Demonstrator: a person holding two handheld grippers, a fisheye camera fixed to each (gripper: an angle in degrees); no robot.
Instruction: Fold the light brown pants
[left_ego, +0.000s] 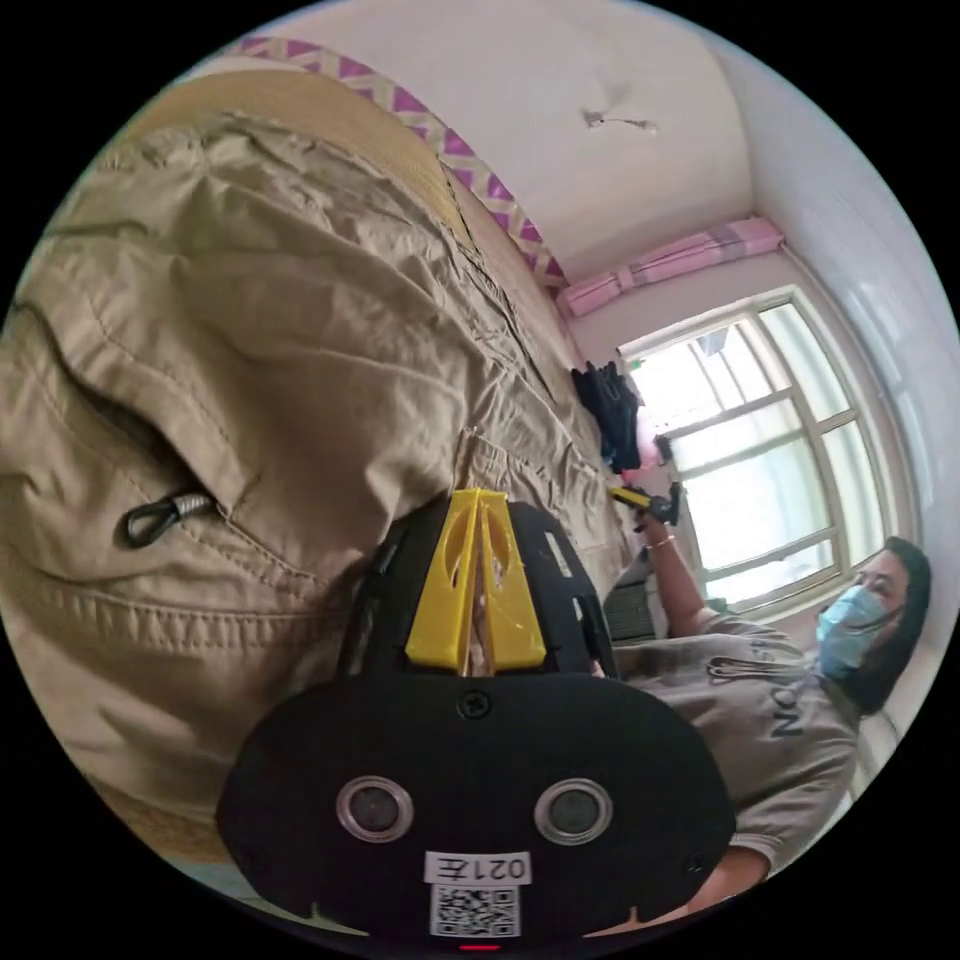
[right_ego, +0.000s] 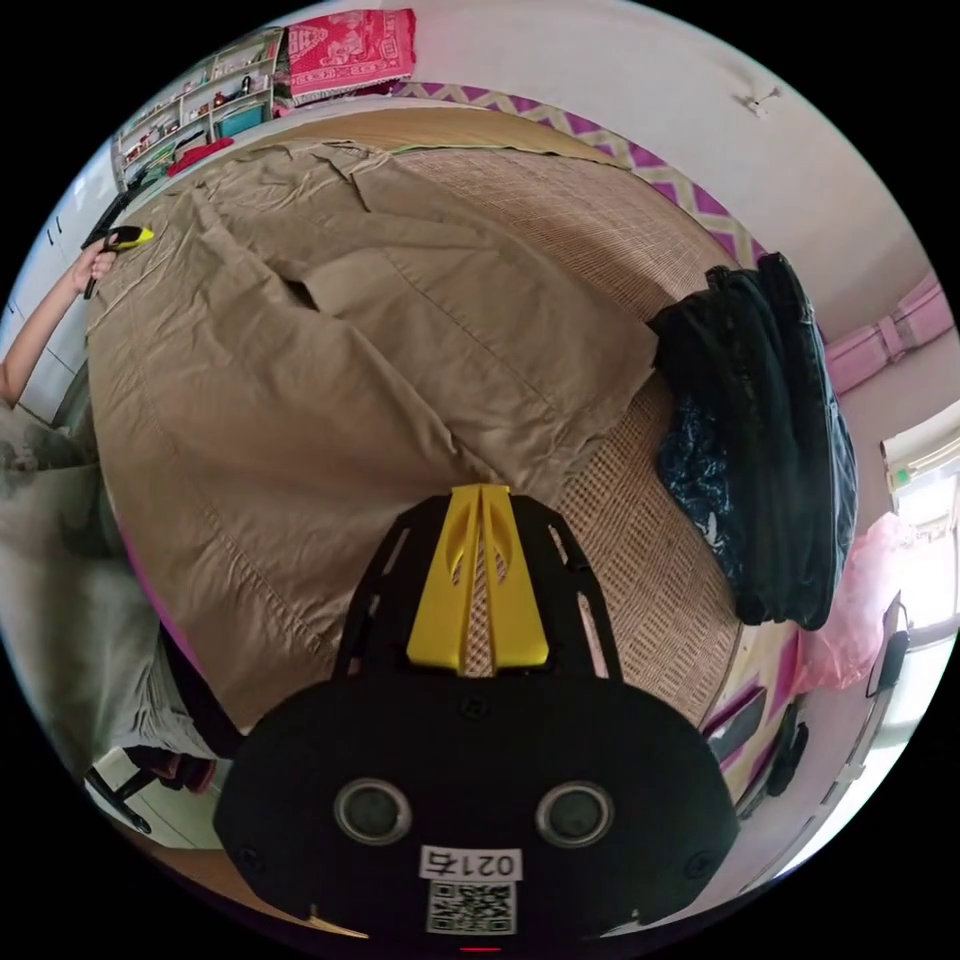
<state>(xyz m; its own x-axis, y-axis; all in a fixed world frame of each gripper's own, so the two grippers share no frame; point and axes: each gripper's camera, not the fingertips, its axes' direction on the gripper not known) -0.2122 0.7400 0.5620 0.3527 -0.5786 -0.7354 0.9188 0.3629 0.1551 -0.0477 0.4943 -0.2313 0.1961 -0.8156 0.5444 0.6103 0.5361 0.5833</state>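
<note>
Light brown cotton pants (right_ego: 330, 370), spread flat across the woven straw mat (right_ego: 620, 530) of a bed, reaching from the upper left to the centre of the right gripper view. Same pants (left_ego: 250, 330) close up across the left and centre of the left gripper view, creased, with a pocket flap and a dark cord loop (left_ego: 160, 517) at centre left.

Left gripper (left_ego: 478, 500) at lower centre of the left gripper view: yellow fingers (left_ego: 450, 580) drawn nearly together, a strip of pale cloth in the slim gap, tips against the pants at a hem edge; whether both press on the cloth, cannot tell. Same gripper far off at the upper left of the right gripper view (right_ego: 125, 238), in a hand at the pants' far edge.

Right gripper (right_ego: 480, 495) at lower centre of its own view: yellow fingers (right_ego: 445, 590) narrow, woven mat showing through the slit, tips just at the near edge of the pants, grip not clear. Same gripper (left_ego: 640, 498) small at centre right of the left gripper view.

Dark folded garment pile (right_ego: 770, 430) on the mat at right, just beside the pants. Person in a grey shirt (left_ego: 760, 700) at lower right of the left gripper view, window (left_ego: 780, 440) behind.
</note>
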